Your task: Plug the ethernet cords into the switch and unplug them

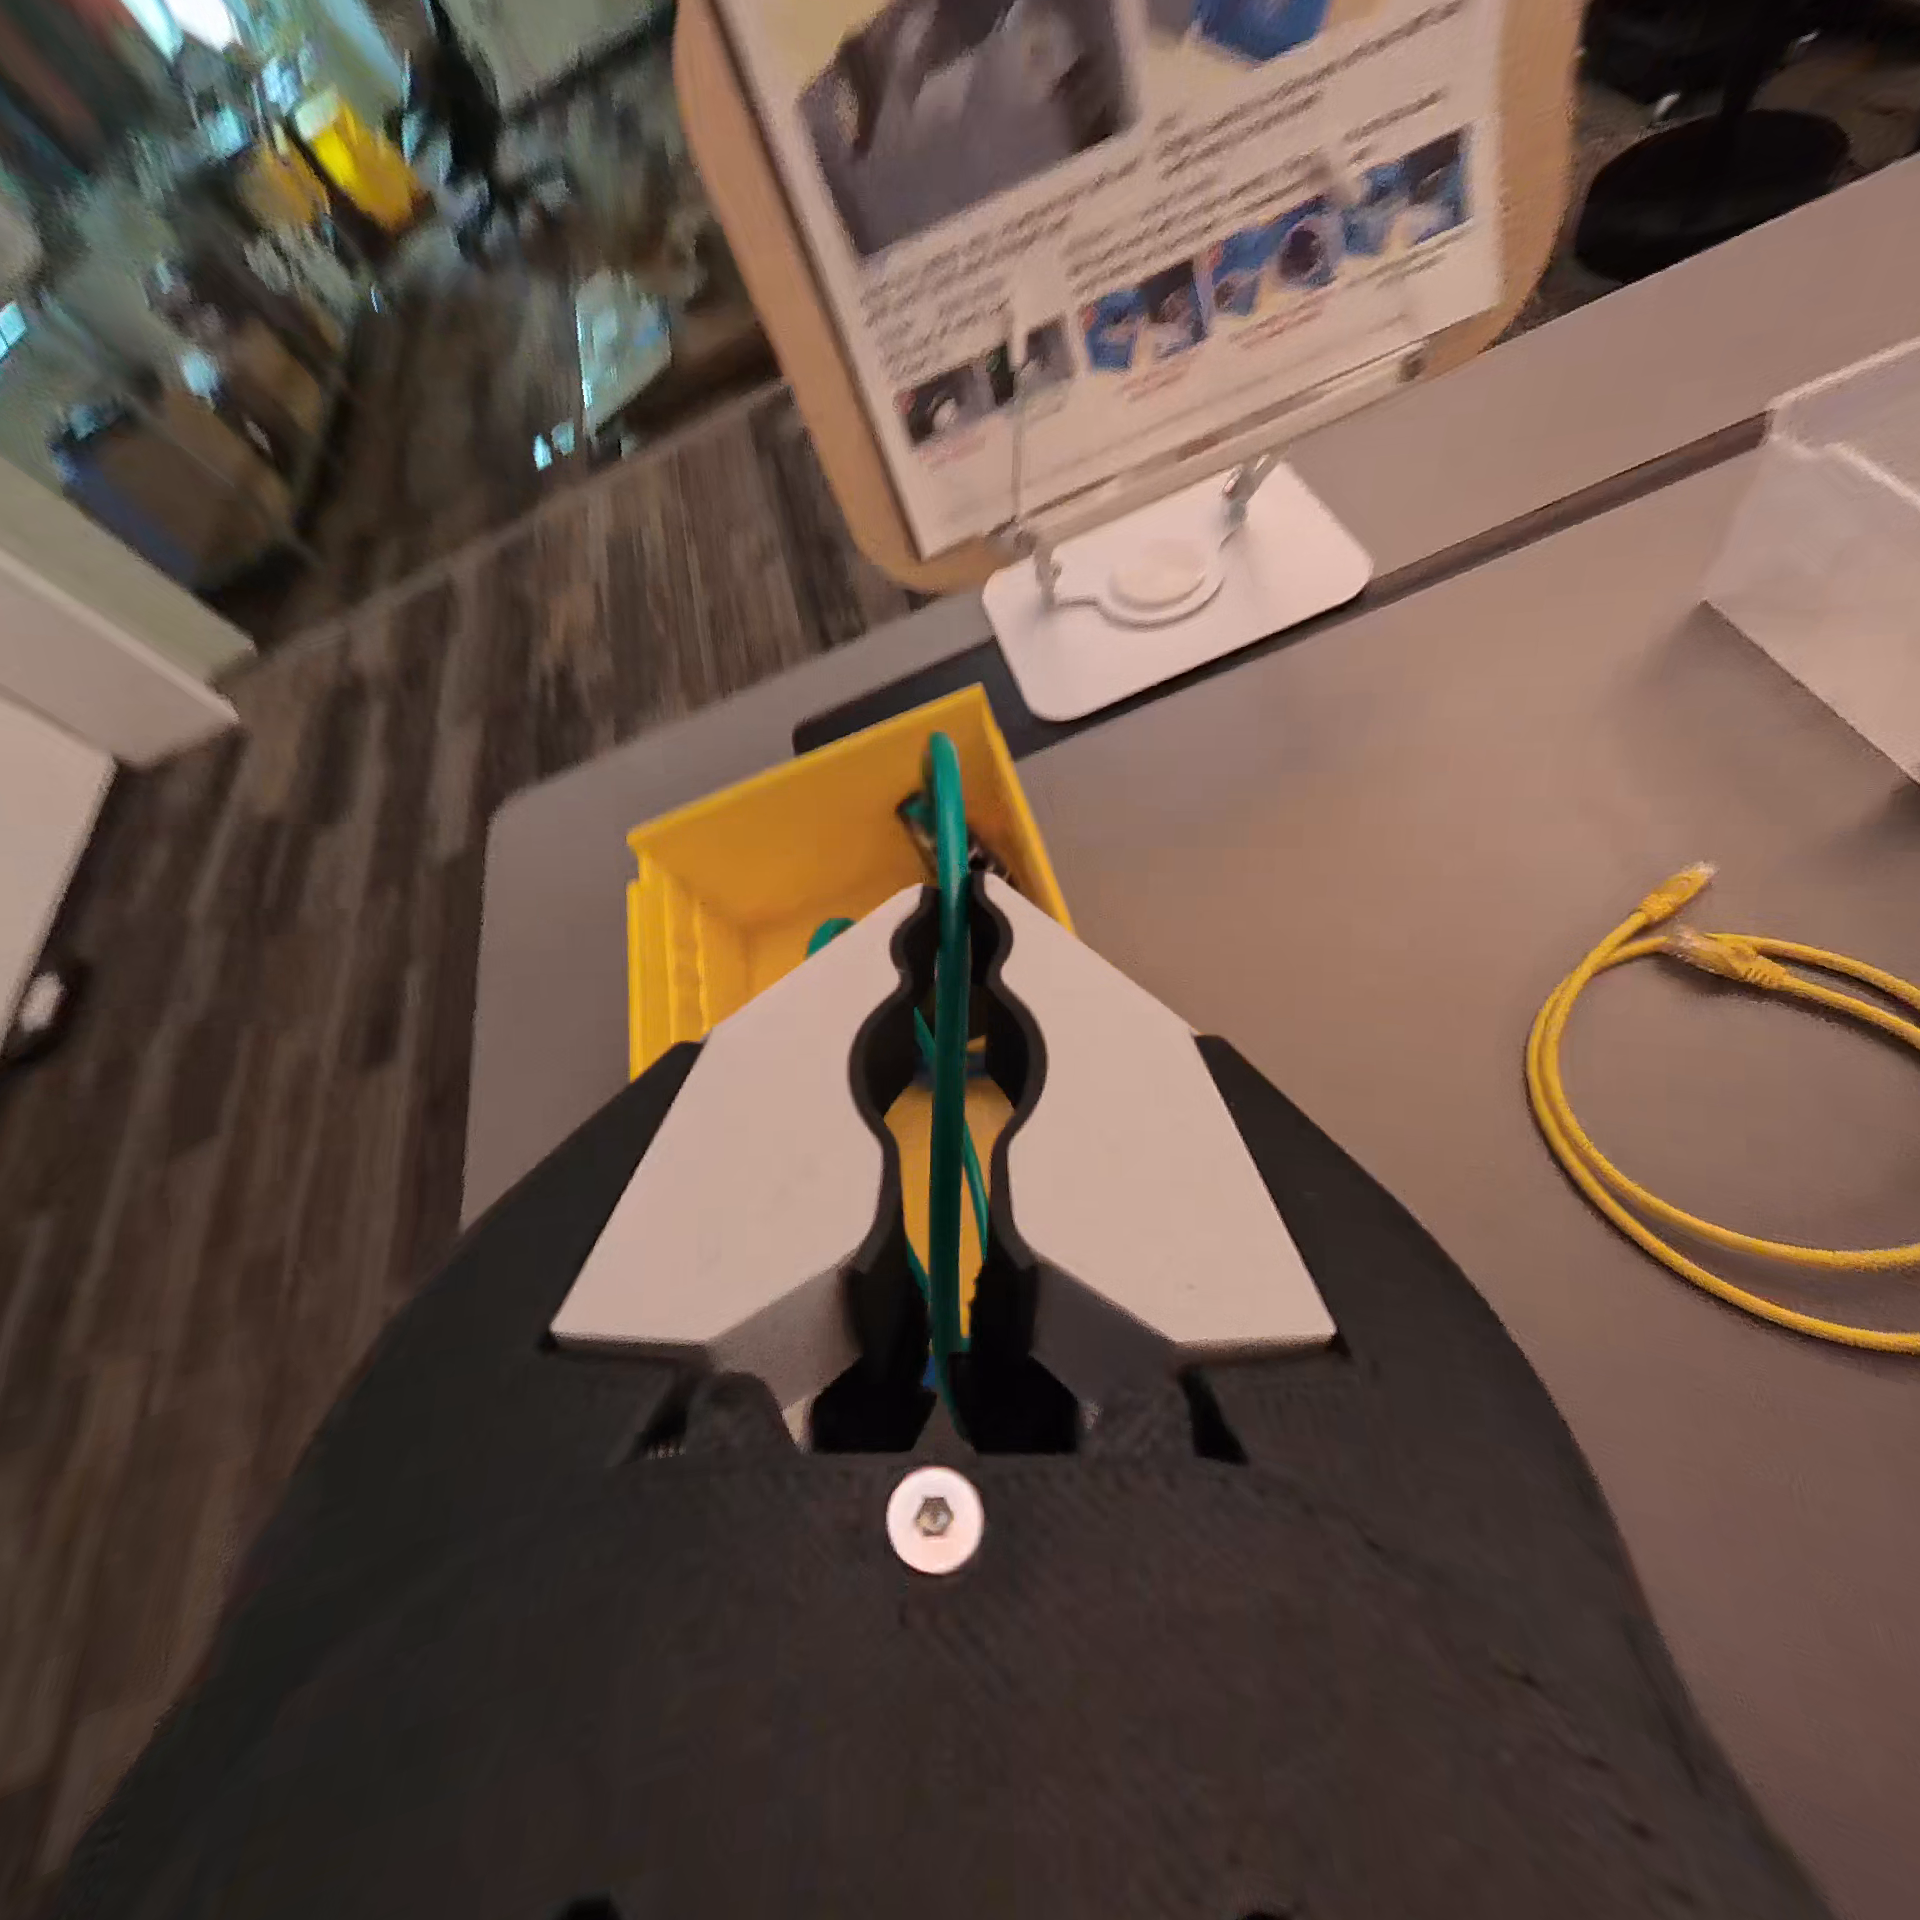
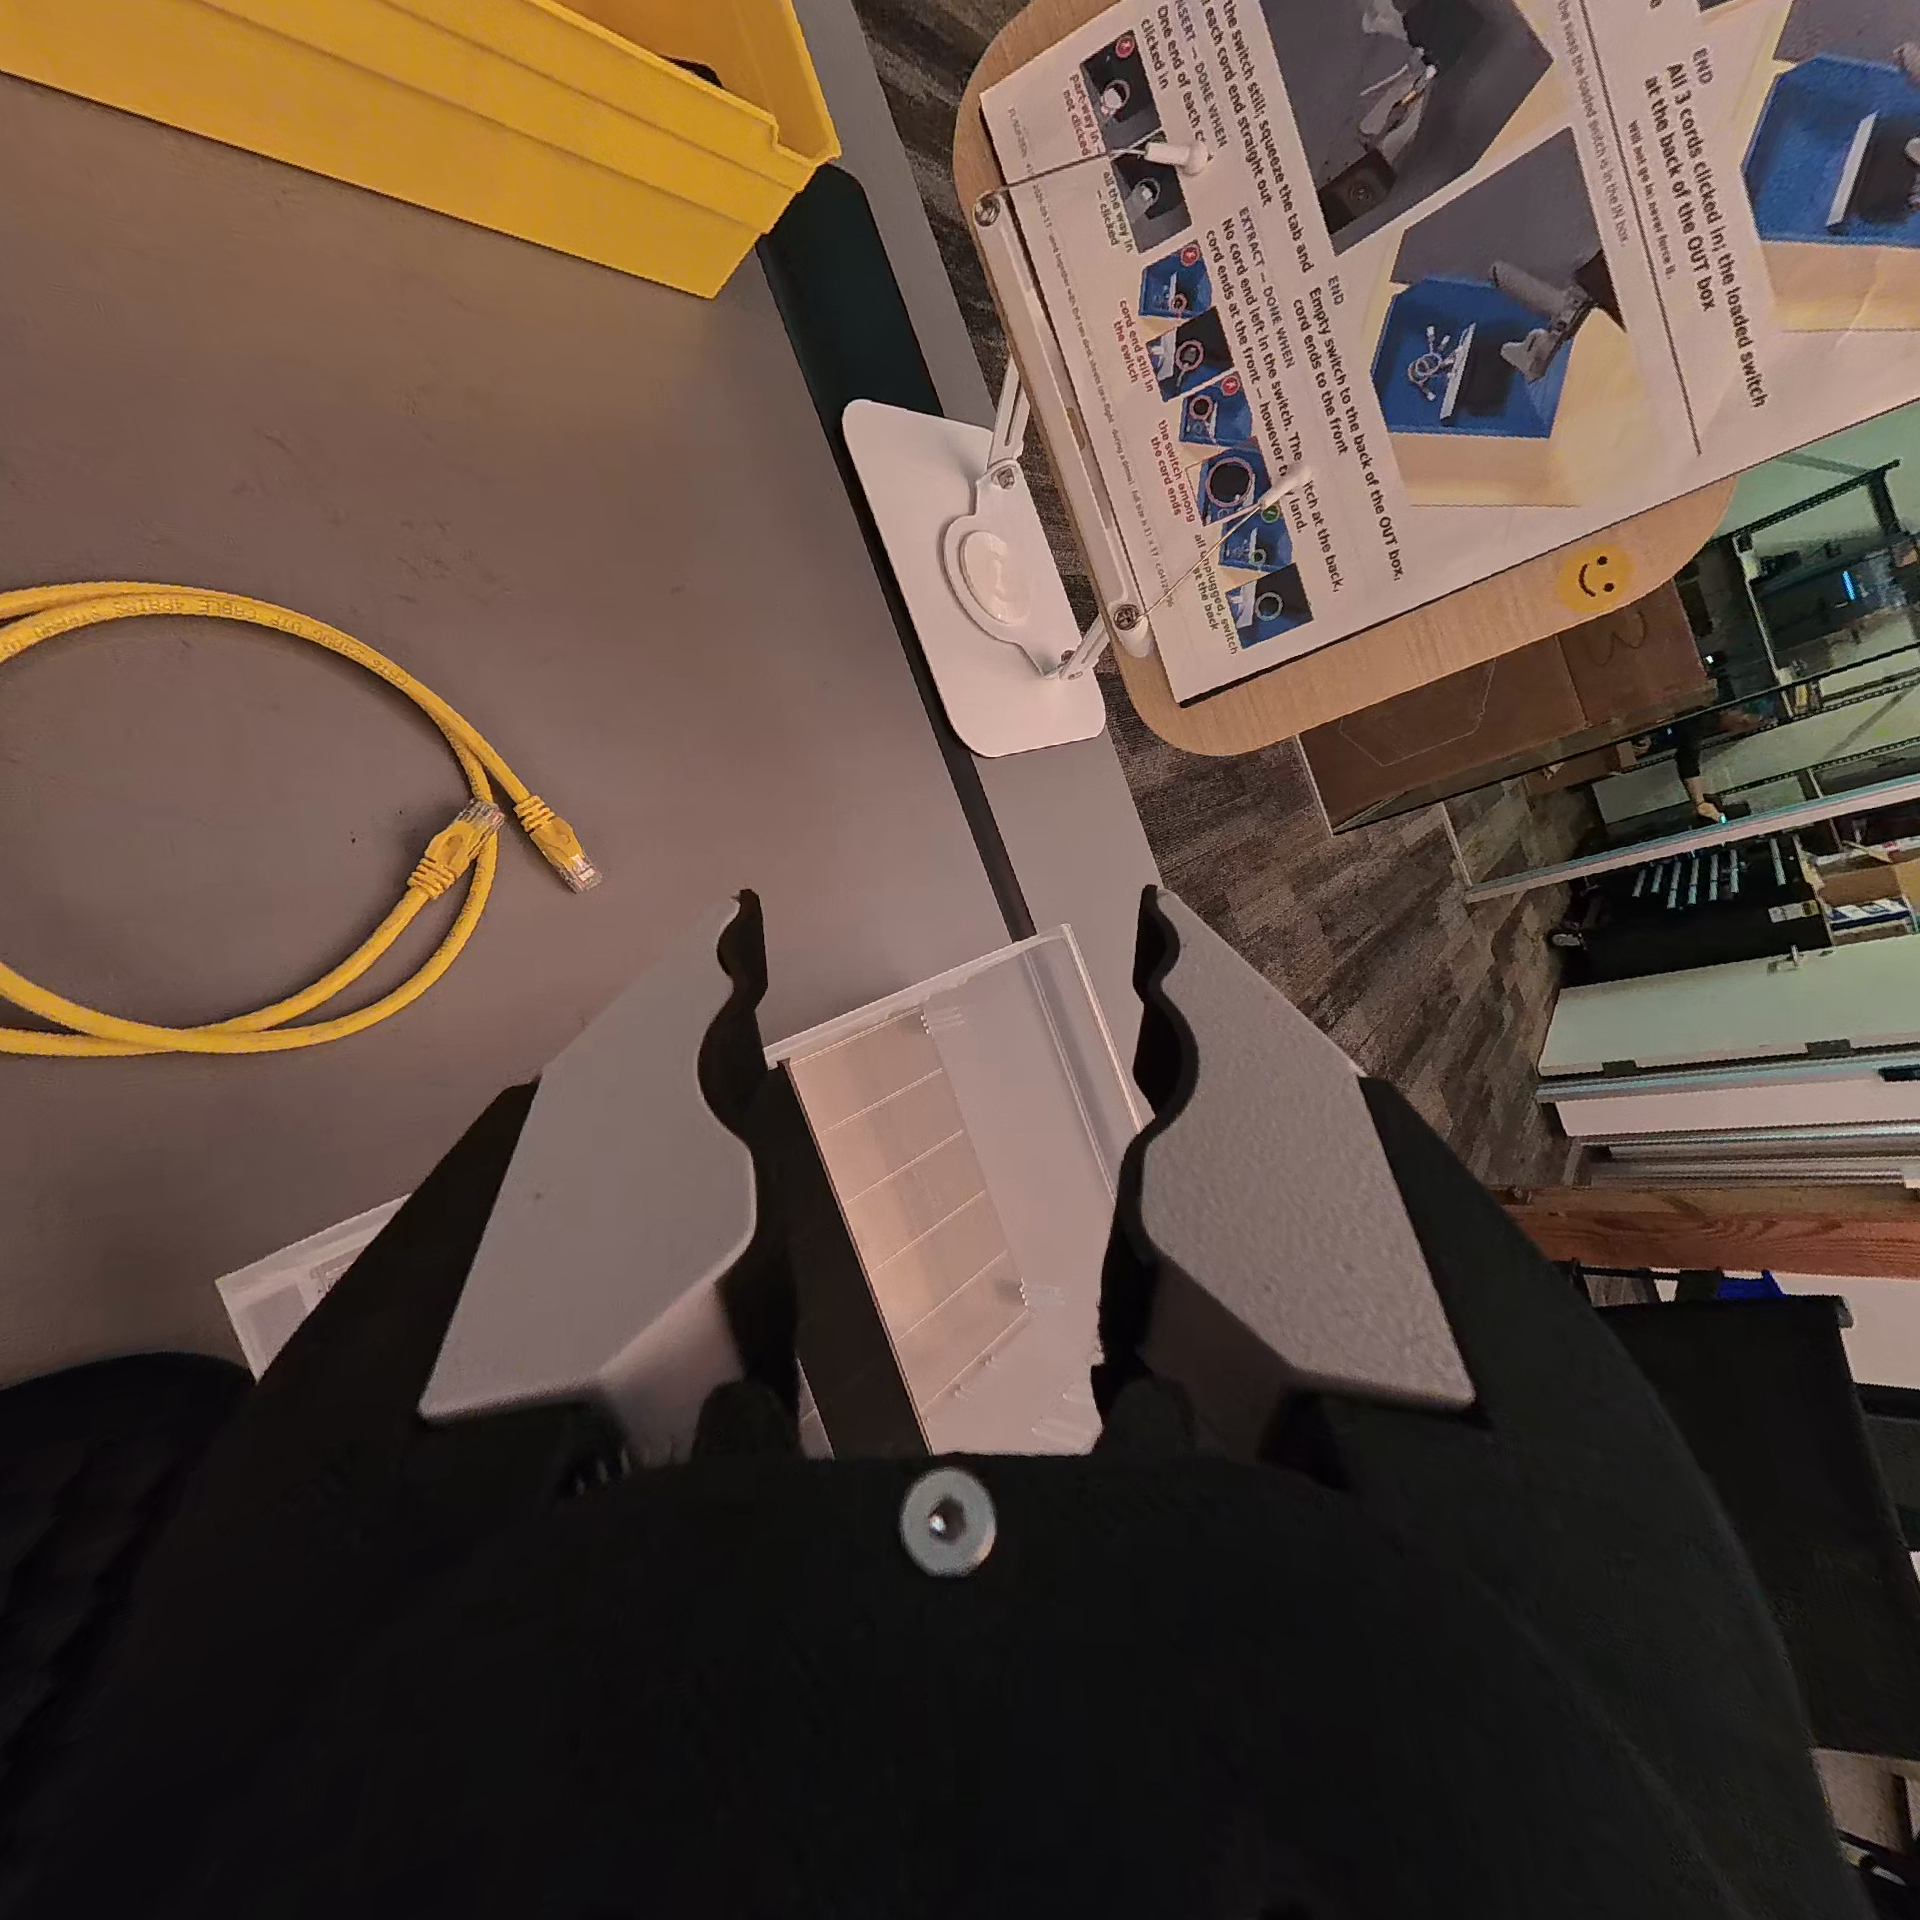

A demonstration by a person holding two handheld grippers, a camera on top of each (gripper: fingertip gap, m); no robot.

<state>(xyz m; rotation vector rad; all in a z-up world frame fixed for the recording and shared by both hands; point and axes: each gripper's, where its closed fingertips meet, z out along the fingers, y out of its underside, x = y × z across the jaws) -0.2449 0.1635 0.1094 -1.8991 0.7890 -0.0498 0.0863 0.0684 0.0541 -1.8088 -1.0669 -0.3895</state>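
Observation:
My left gripper [image 1: 951, 891] is shut on a green ethernet cord [image 1: 948, 1039] and holds it above a yellow bin [image 1: 831, 831] at the table's left end. The cord's plug end [image 1: 935, 821] sticks out just past the fingertips, and the cord loops back between the fingers. A coiled yellow ethernet cord [image 1: 1621, 1174] lies on the grey table to the right; it also shows in the right wrist view [image 2: 312, 831] at the left. My right gripper [image 2: 948, 909] is open and empty above a clear plastic box [image 2: 956, 1174]. No switch is in view.
An instruction sheet on a wooden board [image 2: 1403, 343] stands on a white stand [image 2: 966, 582] at the table's far edge. The yellow bin [image 2: 468, 135] also shows in the right wrist view. The grey table [image 2: 520, 468] ends near it, with carpeted floor [image 1: 312, 935] beyond. One gripper's finger ends stand about 35 cm off the other's.

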